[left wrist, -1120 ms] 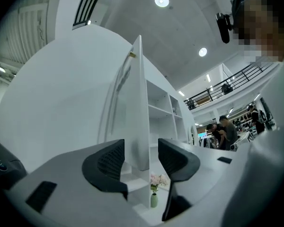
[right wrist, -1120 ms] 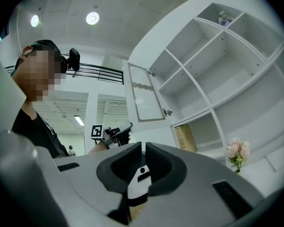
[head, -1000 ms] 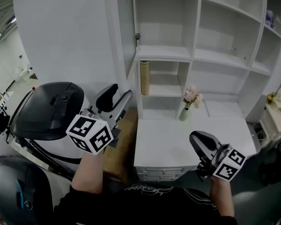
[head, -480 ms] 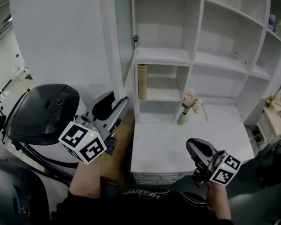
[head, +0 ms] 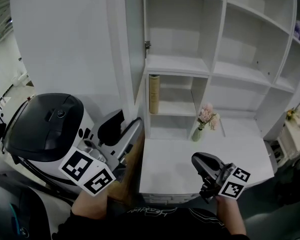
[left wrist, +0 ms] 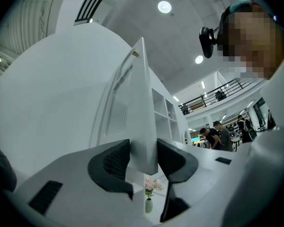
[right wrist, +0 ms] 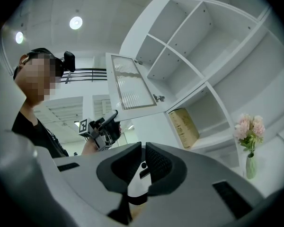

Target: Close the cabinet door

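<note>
The white cabinet door (head: pixel 132 44) with a ribbed glass panel stands open, swung out to the left of the shelving. My left gripper (head: pixel 125 129) is at the door's lower corner. In the left gripper view the door's edge (left wrist: pixel 137 103) runs up between the two dark pads of the left gripper (left wrist: pixel 143 157), and both pads press on it. My right gripper (head: pixel 200 164) hangs over the white counter, shut with nothing in it. In the right gripper view the right gripper's (right wrist: pixel 143 161) pads nearly meet, and the door (right wrist: pixel 132 86) and the left gripper (right wrist: pixel 104 129) show beyond.
A vase of pink flowers (head: pixel 206 119) stands at the back of the white counter (head: pixel 180 169). A tall brown box (head: pixel 154 94) stands in the lower left shelf. A black-and-white machine (head: pixel 45 129) and a cardboard box (head: pixel 132 159) sit left of the cabinet. People (left wrist: pixel 217 134) stand far off.
My right gripper has moved left and lower over the counter. The left gripper stays at the door's lower corner, showing lower in the head view as the camera shifted.
</note>
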A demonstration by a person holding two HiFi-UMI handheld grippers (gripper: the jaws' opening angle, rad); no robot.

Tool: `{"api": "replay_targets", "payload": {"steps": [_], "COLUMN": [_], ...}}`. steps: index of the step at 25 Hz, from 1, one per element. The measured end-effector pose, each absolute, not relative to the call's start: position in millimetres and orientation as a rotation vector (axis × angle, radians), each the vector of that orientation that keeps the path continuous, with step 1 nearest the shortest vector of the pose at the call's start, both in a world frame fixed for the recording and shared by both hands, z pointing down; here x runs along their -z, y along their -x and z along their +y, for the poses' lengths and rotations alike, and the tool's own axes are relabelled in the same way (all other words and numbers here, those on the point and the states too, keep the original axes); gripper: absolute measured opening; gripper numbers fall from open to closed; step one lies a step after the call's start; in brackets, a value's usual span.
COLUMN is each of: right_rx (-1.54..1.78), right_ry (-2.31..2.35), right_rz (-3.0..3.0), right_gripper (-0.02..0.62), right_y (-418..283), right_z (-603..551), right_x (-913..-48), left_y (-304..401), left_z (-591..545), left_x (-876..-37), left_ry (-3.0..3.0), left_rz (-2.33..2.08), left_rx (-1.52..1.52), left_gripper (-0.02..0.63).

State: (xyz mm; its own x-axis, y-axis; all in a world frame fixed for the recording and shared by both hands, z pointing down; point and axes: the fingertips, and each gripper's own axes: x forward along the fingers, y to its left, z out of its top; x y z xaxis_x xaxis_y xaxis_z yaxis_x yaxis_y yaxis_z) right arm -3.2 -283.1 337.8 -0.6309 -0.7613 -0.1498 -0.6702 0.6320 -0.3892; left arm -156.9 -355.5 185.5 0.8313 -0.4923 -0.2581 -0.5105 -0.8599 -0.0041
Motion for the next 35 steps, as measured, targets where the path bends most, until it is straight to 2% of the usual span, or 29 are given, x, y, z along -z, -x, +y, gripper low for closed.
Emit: {"api": "replay_targets", "payload": {"steps": [12, 35], "right_rx": [0.35, 0.347], "right_ry": [1.101, 0.722], "right_rz": [2.662, 2.785], "right_gripper": [0.054, 0.054], "right_y": [11.5, -83.0], "right_z": [-312.4, -309.7], "right_x": [-328.5, -303.3], "left_y": [148.9, 88.6], "left_z": [-358.4, -350.5], "left_x": [-187.1, -188.0], "left_ry": [2.856, 2.609], "left_rz": [0.938, 1.479], "left_rx": [-0.399, -0.327], "left_gripper": [0.183, 0.149]}}
